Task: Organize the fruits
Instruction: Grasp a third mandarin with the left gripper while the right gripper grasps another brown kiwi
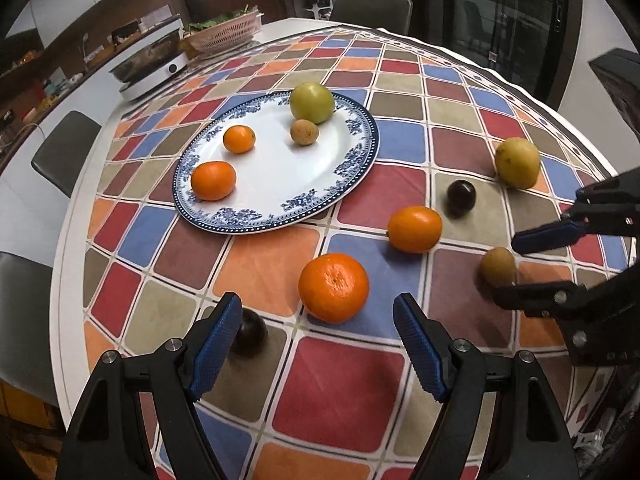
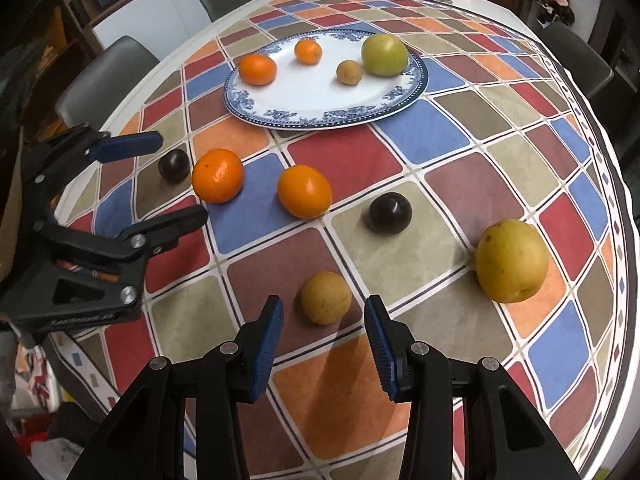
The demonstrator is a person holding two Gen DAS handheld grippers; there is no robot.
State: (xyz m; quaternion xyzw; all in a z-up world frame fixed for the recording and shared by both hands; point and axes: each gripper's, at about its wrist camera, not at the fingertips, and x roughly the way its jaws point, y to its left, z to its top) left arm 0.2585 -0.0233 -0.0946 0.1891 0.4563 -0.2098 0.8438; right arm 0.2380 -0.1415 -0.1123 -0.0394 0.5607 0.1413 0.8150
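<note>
A blue-rimmed white plate (image 1: 280, 224) (image 2: 320, 120) holds two small oranges, a small brown fruit and a green fruit (image 1: 312, 102). Loose on the checked cloth lie a big orange (image 1: 334, 288) (image 2: 218, 176), a second orange (image 1: 415, 229) (image 2: 304, 191), two dark plums (image 1: 461, 196) (image 1: 250, 334), a yellow fruit (image 1: 517, 162) (image 2: 512, 260) and a brown fruit (image 1: 498, 266) (image 2: 326, 298). My left gripper (image 1: 318, 304) (image 2: 182, 176) is open, its tips flanking the big orange's near side. My right gripper (image 2: 323, 308) (image 1: 505, 271) is open around the brown fruit without touching it.
An electric cooker (image 1: 148, 68) and a pink basket (image 1: 224, 32) of greens stand at the table's far side. Grey chairs (image 1: 66, 152) ring the round table. The table's edge (image 2: 624, 264) curves close behind the yellow fruit.
</note>
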